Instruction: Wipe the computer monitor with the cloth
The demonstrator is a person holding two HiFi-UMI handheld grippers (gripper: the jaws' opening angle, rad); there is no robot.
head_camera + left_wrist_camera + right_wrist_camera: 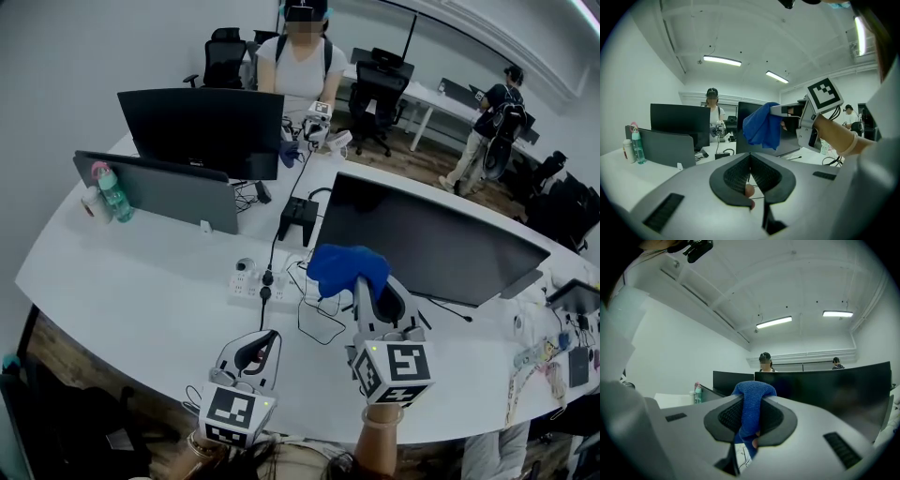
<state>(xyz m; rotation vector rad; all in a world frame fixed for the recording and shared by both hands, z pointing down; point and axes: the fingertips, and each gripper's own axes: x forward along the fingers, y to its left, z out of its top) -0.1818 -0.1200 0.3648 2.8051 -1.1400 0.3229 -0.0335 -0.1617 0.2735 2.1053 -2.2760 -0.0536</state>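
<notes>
White curved desk [122,281] spreads below us. Our left gripper [258,349] hangs low, jaws pressed together on nothing. Further right, our right gripper [364,286] is clamped on the blue cloth [345,265], which sits by the left edge of the monitor [441,248]. We should lay the bunched cloth flat on the screen and sweep lightly across.

Looking steeply down from the head onto the desk [141,281]; facing level from just behind each jaw pair; sharing the monitor [431,248].
</notes>
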